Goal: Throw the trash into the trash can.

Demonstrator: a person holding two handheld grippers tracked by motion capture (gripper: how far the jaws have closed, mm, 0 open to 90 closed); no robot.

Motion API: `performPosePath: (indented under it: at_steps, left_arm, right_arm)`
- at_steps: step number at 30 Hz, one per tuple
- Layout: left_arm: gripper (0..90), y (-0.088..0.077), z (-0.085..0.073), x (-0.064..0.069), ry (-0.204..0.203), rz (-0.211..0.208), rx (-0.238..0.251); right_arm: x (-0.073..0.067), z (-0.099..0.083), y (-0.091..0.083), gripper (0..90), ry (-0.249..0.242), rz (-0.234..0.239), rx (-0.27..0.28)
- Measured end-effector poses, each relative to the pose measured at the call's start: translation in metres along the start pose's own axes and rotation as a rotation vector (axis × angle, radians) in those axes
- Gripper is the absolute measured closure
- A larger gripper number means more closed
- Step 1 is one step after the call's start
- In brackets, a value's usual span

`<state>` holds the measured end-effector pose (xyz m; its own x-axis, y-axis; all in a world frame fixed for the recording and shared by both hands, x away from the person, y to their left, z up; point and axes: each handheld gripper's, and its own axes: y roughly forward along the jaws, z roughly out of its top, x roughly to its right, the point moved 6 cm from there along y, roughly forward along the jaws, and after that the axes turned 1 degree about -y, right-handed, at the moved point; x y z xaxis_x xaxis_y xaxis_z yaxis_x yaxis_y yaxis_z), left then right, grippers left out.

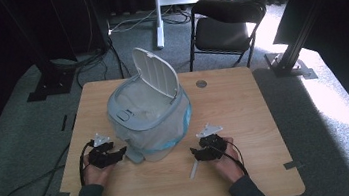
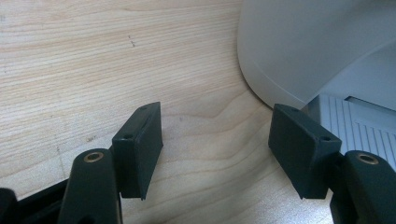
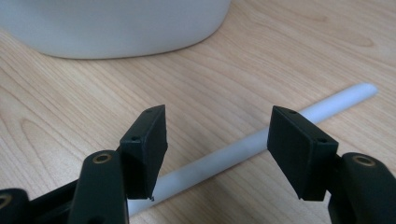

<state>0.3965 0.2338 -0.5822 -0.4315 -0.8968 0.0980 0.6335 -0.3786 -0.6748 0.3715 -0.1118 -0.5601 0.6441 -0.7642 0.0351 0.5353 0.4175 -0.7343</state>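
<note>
Dark curtains and a black folding chair [image 1: 226, 23] sit behind my light wooden bench [image 1: 245, 114], where a grey plastic bin with a white lid tipped up [image 1: 149, 116] stands mid-bench and a thin white plastic rod [image 3: 261, 140] lies flat in front of it. My right gripper [image 3: 217, 154] hangs low over that rod, jaws wide apart and holding nothing, one on each side, so I judge I'm lining up the pick: next I need to drop squarely and close. My left gripper [image 2: 215, 149] waits open and empty at the bin's base.
</note>
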Motion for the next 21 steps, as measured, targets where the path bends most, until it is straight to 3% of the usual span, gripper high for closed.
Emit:
performPosePath:
  at_steps: [21]
  left_arm:
    - [35.2,0.000,0.000,0.000,0.001,0.001,-0.001]
  right_arm:
    - [0.005,-0.015,0.006,39.9,0.035,0.029,-0.050]
